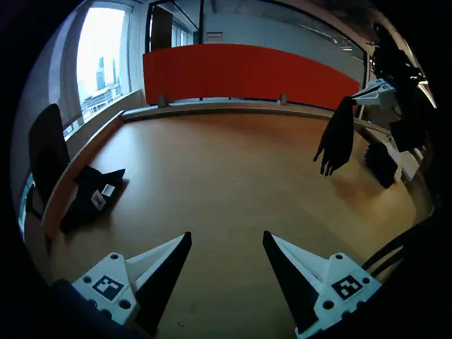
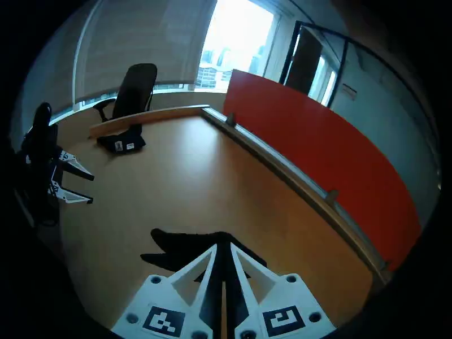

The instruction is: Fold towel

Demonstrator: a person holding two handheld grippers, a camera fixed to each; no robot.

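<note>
A black towel (image 1: 337, 138) hangs limp above the wooden table (image 1: 226, 169) at the right, pinched at its top by my right gripper (image 1: 355, 100). In the right gripper view that gripper (image 2: 223, 246) is shut on the towel (image 2: 175, 246), whose dark cloth spreads out just beyond the fingertips. My left gripper (image 1: 226, 234) stands open low over the table with nothing between its fingers. From the right gripper view it (image 2: 92, 189) sits far off at the left, held by a person in dark clothes.
A folded black cloth with white tags (image 1: 93, 192) (image 2: 121, 141) lies near the table's far corner. Another dark pile (image 1: 381, 164) sits at the right edge. A red partition (image 1: 248, 73) (image 2: 327, 152) lines the back. An office chair (image 2: 135, 85) stands by the window.
</note>
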